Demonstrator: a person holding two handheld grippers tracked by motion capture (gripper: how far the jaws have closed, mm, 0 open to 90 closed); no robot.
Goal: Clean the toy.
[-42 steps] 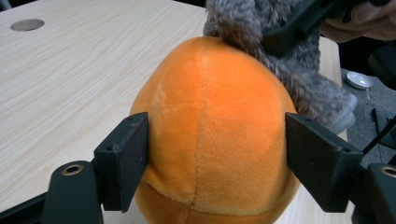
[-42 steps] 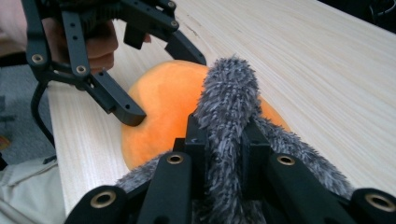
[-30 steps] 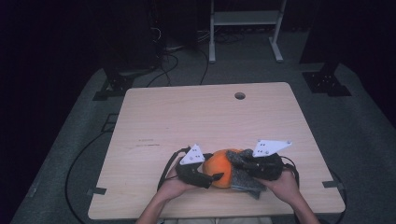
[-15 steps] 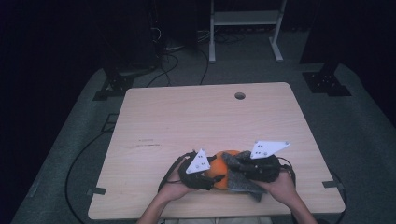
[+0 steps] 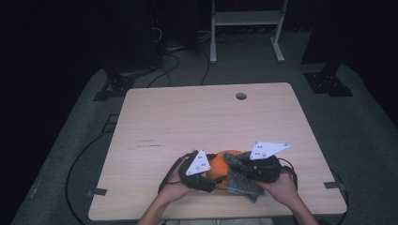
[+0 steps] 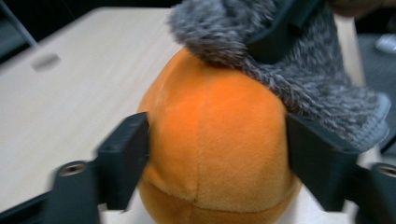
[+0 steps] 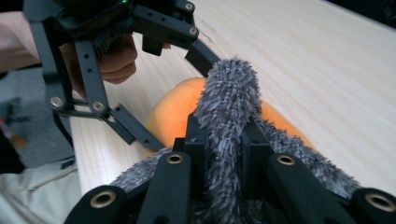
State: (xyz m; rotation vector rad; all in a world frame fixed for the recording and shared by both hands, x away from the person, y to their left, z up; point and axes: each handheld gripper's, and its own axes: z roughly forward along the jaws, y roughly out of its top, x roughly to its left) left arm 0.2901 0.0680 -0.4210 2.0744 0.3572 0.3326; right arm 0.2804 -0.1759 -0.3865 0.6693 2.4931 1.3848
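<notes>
An orange plush ball (image 5: 217, 168) sits near the table's front edge, with a grey fuzzy cloth (image 5: 240, 182) draped over its right side. My left gripper (image 6: 217, 135) straddles the ball (image 6: 215, 140). Its jaws have just been opening and now rest against the ball's sides without denting it. My right gripper (image 7: 224, 130) is shut on a raised fold of the grey cloth (image 7: 229, 88) above the ball (image 7: 173, 112). The left gripper (image 7: 170, 93) faces it across the ball. A hand holds each gripper.
The wooden table (image 5: 197, 122) has a round cable hole (image 5: 241, 96) near its far edge. Beyond it stand a white frame (image 5: 246, 18) and dark stands on the floor. Cables trail off the table's left side.
The left gripper's plate has tipped and shifted a little toward the ball. The grey cloth now covers more of the ball's top. Both hands stay in place.
</notes>
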